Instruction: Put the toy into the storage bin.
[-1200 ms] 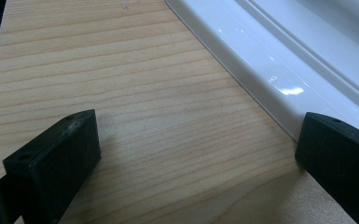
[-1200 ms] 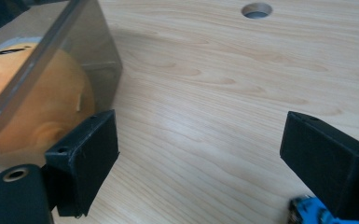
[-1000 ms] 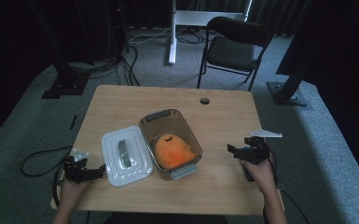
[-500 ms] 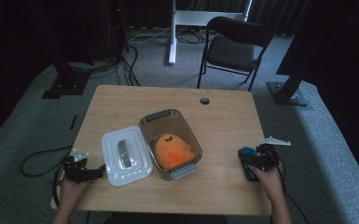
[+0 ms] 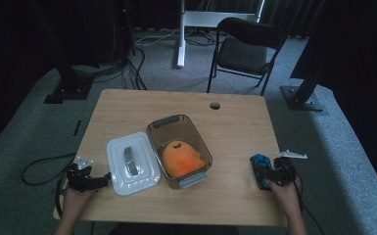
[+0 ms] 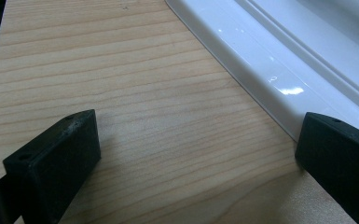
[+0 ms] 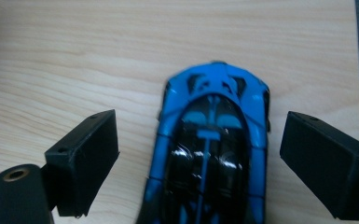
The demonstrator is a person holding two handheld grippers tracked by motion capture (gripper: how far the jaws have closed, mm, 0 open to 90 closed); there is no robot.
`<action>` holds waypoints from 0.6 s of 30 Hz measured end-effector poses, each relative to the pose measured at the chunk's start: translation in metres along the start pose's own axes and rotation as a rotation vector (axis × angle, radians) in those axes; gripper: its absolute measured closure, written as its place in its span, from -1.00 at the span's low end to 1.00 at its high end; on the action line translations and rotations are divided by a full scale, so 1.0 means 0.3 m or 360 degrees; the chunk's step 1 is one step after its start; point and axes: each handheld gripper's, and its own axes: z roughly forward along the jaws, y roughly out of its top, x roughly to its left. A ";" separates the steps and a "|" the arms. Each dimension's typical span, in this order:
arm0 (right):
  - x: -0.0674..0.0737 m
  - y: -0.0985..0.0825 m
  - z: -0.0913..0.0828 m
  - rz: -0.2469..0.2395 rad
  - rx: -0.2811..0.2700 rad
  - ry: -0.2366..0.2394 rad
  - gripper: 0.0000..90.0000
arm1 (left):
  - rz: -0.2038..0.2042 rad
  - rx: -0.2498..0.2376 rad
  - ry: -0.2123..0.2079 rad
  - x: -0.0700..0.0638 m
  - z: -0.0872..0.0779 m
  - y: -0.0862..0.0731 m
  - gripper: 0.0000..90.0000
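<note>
My right fingers [image 7: 200,158] stand wide apart astride the blue toy car [image 7: 213,144] (not touching it) at the worktop's [image 5: 235,127] near right; my left fingers [image 6: 193,154] gape beside the white lid [image 6: 279,60].

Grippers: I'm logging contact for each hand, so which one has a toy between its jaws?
The right gripper: the blue toy car lies between its open jaws.

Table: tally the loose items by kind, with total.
Toy car: 1
Soft toy: 1
Box: 1
Lid: 1
Total: 4
</note>
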 end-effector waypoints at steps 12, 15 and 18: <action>0.005 -0.031 0.027 -0.0018 0.0061 -0.0036 -0.76 | 0.0002 -0.0002 -0.0002 0.000 0.000 -0.001 -0.99; 0.007 -0.038 0.035 -0.0035 0.0083 -0.0054 -0.76 | 0.0004 -0.0002 -0.0004 0.000 0.000 -0.001 -0.99; 0.008 -0.041 0.040 -0.0038 0.0097 -0.0076 -0.74 | 0.0002 -0.0004 -0.0004 -0.001 0.000 -0.001 -0.99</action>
